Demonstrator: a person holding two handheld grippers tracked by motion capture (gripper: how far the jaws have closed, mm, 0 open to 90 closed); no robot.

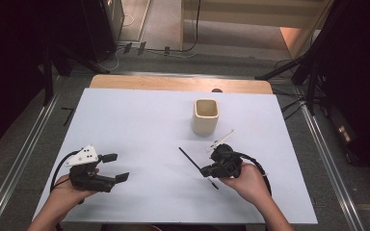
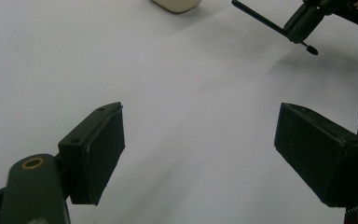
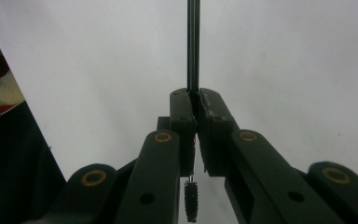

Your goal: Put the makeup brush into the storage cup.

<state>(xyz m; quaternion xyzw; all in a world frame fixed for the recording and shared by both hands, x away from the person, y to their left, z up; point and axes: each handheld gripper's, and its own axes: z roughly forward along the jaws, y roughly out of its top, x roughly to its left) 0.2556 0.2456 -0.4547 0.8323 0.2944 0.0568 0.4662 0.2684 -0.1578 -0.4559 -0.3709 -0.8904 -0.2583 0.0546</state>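
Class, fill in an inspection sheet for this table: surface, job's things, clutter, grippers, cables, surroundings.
Surface: white board on a wooden table, bare in the middle.
Job's things: thin black brush; cream square cup, upright, apart from it.
Clutter: white stick lying near the cup.
Grippers: right gripper shut on the brush; left gripper open, holding nothing.
Cables: black cable looping by the right hand.
Surroundings: grey floor, metal rails, dark stands.

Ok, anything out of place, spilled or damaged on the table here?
Nothing stands out. The beige square cup stands upright on the white table, a thin white stick lies beside it, and the right tongs hold a slim black brush clear of the surface.
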